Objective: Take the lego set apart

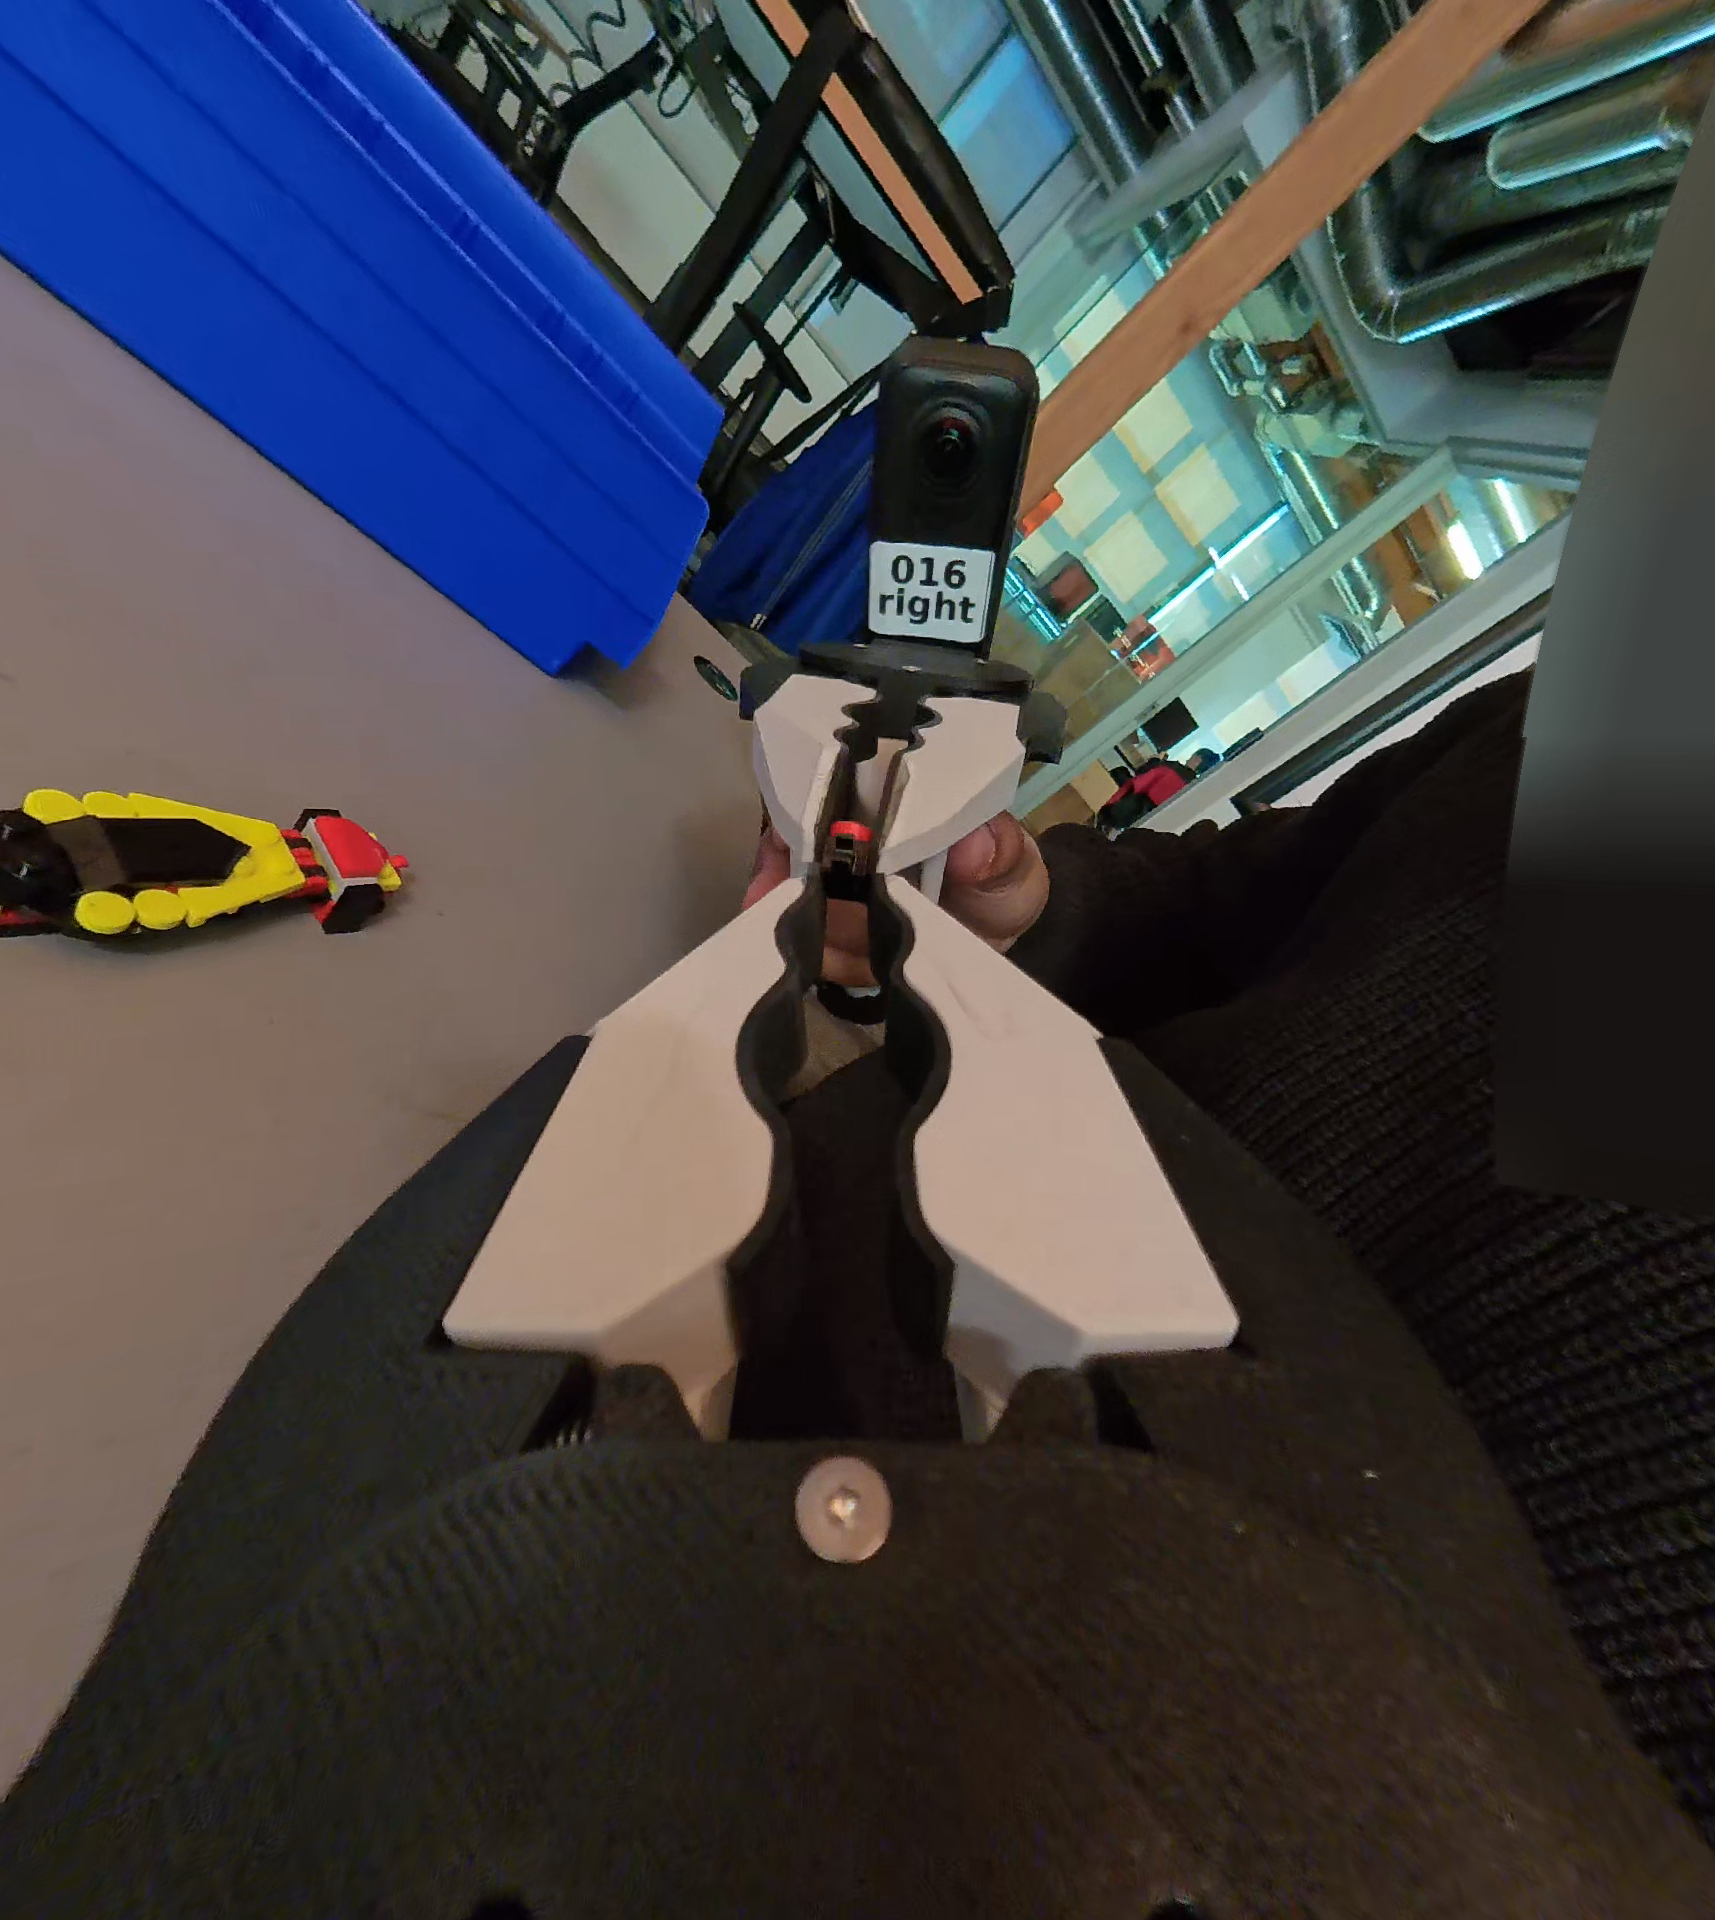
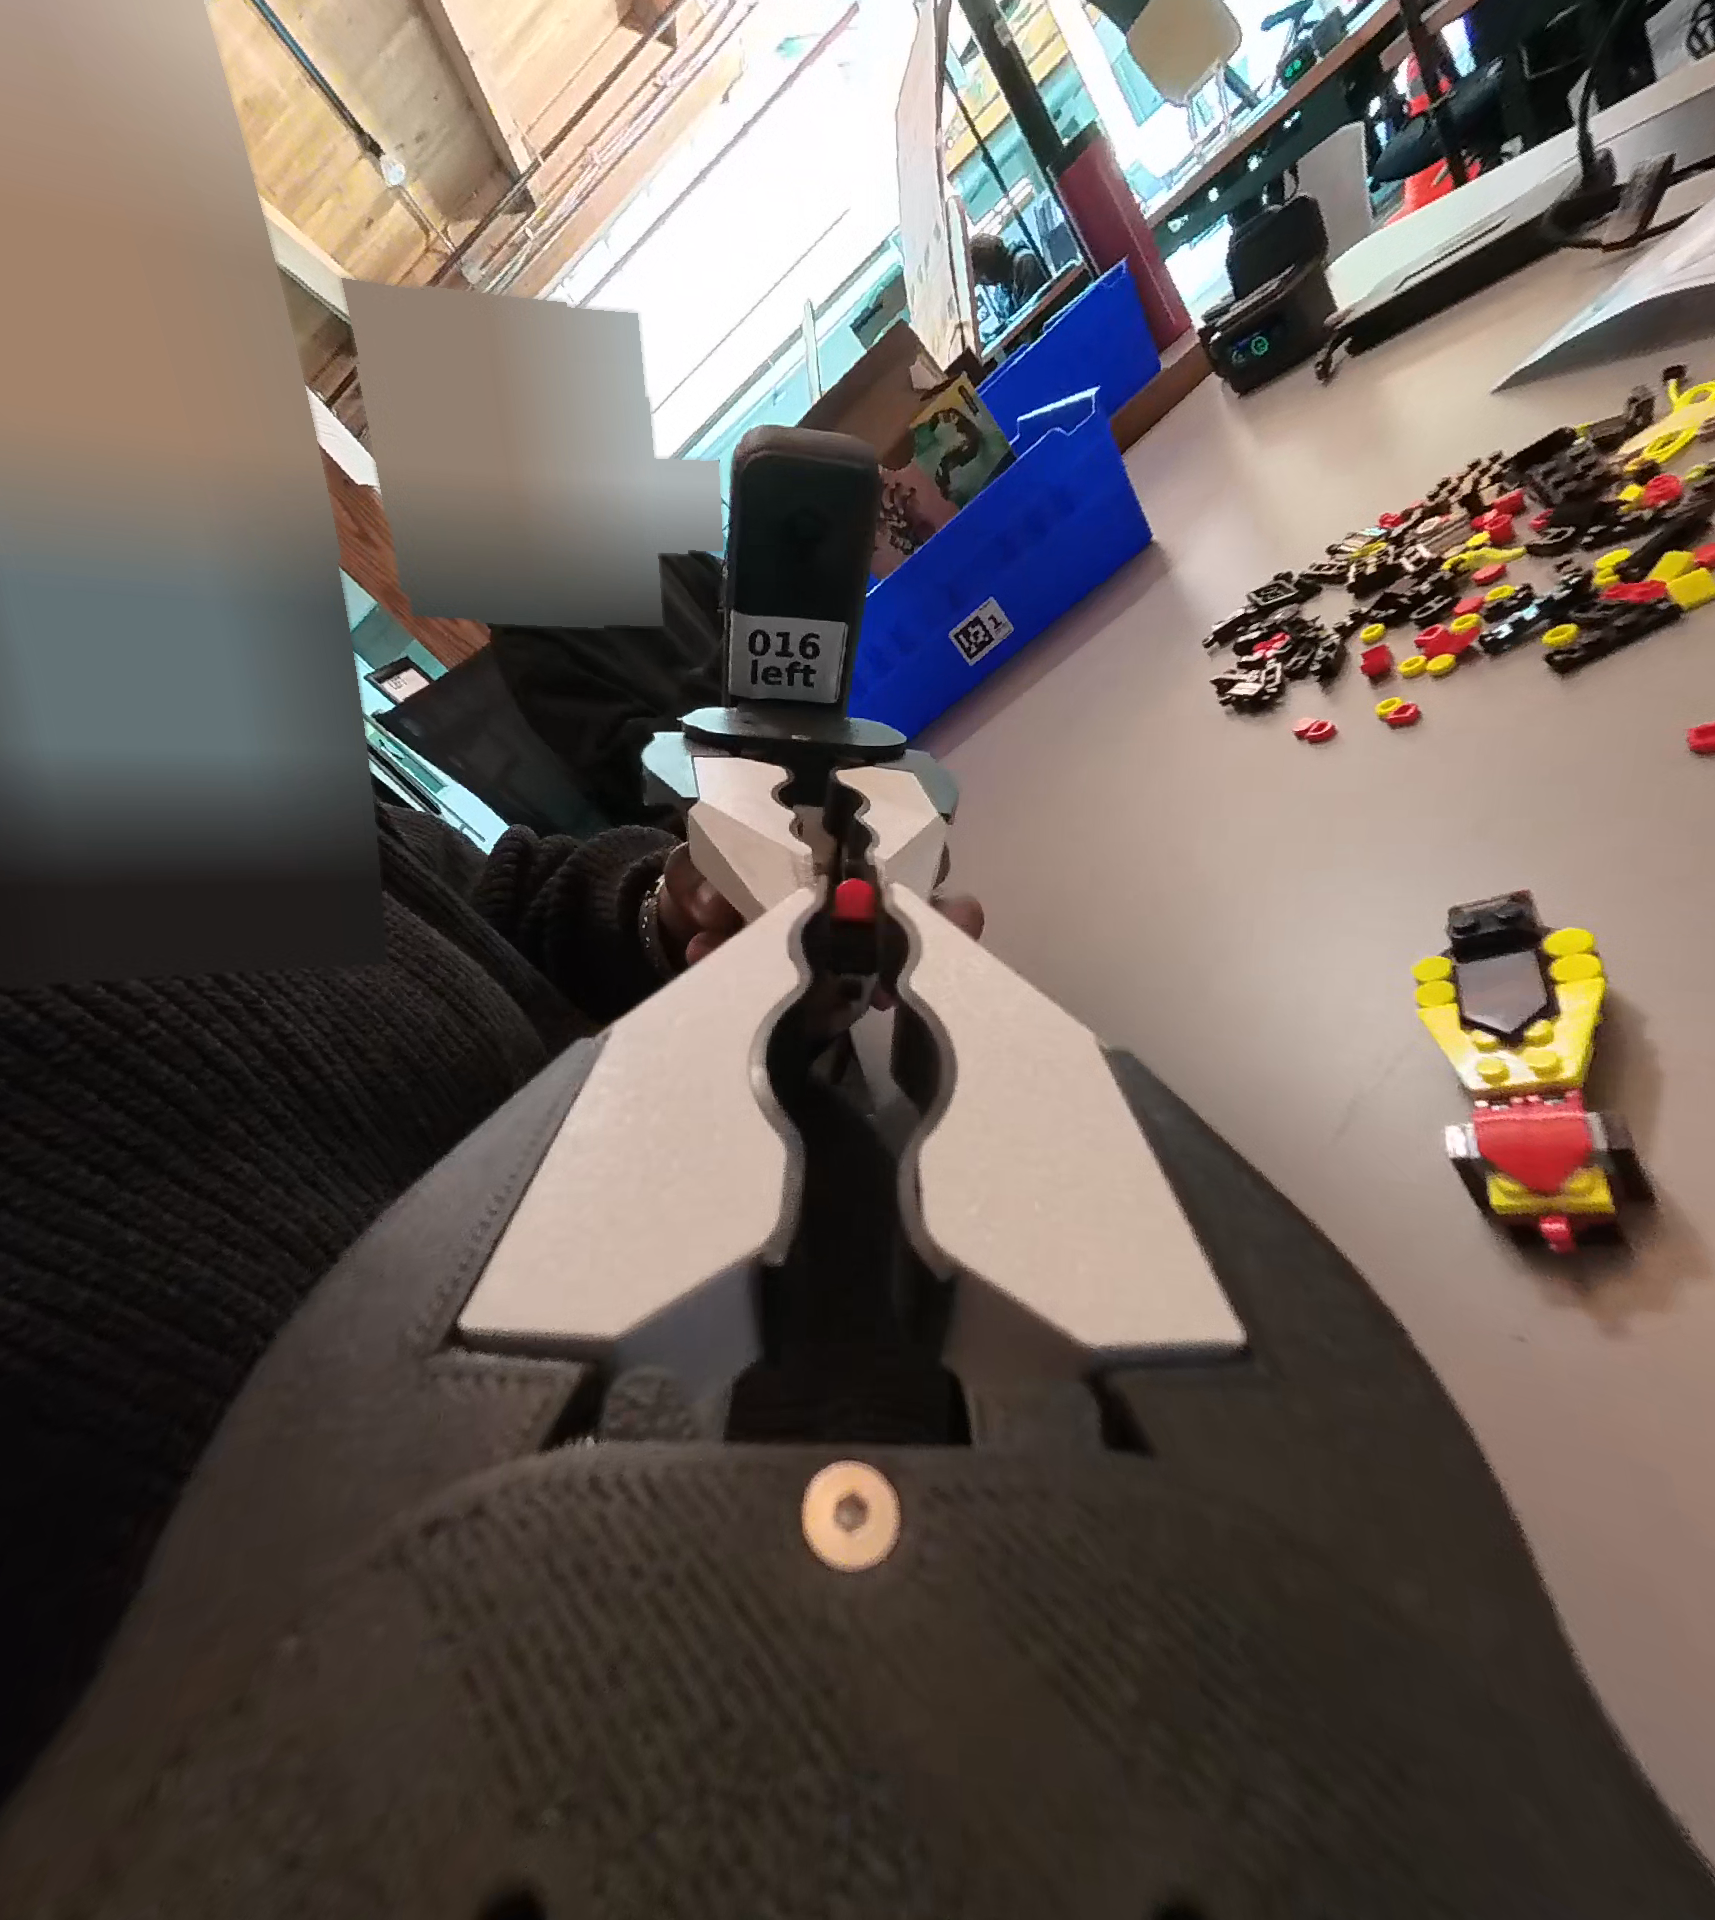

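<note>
A small red and black lego piece (image 1: 845, 844) is held in the air, tip to tip, between my two grippers. My left gripper (image 1: 845, 894) is shut on its near end in the left wrist view. My right gripper (image 1: 858, 795) faces it and is shut on the other end. In the right wrist view the piece (image 2: 853, 900) sits at the tips of my right gripper (image 2: 853, 940), with my left gripper (image 2: 837, 842) just beyond. The partly built yellow, red and black lego car (image 1: 146, 862) lies on the grey table (image 1: 209, 1143), also visible in the right wrist view (image 2: 1518, 1070).
A pile of loose black, red and yellow pieces (image 2: 1487, 582) lies on the table beyond the car. Blue bins (image 1: 313, 312) (image 2: 1019, 551) stand along the far edge. A white booklet (image 2: 1663, 281) lies at the back. A person's dark sleeve (image 2: 209, 1143) is close by. Both grippers' tips are close together, under 4 cm apart.
</note>
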Tool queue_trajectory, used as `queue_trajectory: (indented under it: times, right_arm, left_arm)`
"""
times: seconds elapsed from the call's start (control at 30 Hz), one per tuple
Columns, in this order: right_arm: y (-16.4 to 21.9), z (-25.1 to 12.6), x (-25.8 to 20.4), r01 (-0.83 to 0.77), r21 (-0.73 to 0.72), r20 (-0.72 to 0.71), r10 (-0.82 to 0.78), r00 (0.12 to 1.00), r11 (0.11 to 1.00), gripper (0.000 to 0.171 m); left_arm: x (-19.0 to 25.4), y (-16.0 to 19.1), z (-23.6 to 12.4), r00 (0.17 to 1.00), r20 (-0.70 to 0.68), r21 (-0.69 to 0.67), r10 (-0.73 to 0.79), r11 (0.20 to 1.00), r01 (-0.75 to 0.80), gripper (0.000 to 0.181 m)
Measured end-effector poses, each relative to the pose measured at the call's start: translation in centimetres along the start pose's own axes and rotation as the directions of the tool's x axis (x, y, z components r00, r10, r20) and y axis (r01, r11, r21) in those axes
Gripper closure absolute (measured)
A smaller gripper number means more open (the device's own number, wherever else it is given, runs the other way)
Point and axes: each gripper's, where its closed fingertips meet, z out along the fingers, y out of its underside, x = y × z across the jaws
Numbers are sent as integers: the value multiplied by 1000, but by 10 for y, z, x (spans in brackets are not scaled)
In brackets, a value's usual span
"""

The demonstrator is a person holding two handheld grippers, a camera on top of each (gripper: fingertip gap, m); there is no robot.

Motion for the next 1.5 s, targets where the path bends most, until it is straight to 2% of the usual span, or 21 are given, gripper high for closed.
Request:
queue_trajectory:
  times: [0.2,0.4,0.47,0.57,1.1,1.2,1.27,1.37,1.5]
  right_arm:
    - [-3,-1,-2,1,10,12,-2,1000,1000,165]
    - [0,-4,1,-3,-26,12,3,1000,1000,165]
    - [5,-2,-1,5,-57,18,-4,1000,998,165]
    - [8,1,-4,22,-70,26,-20,999,997,165]
    - [1,0,-6,-59,-13,64,60,996,998,165]
    - [-5,-3,-4,-99,19,72,98,993,995,165]
    - [-4,-3,-2,-127,17,74,125,989,992,165]
    - [-2,0,-4,-136,4,83,135,987,991,165]
    - [-3,0,-6,-132,10,87,131,988,991,165]
  left_arm:
    - [2,-4,-2,1000,-11,24,20,1000,-20,176]
    - [0,-12,-9,999,7,64,50,997,-50,167]
    - [0,-11,-9,998,8,56,57,997,-57,167]
    - [4,-8,-7,998,-11,39,60,997,-60,181]
    - [6,-11,-10,999,-53,57,14,998,-11,181]
    - [2,-13,-11,999,-34,68,3,998,-1,164]
    - [3,-12,-11,999,-44,63,-6,998,8,161]
    - [4,-10,-8,999,-47,48,-11,999,14,162]
    - [7,-9,-9,997,-74,45,-16,999,20,176]
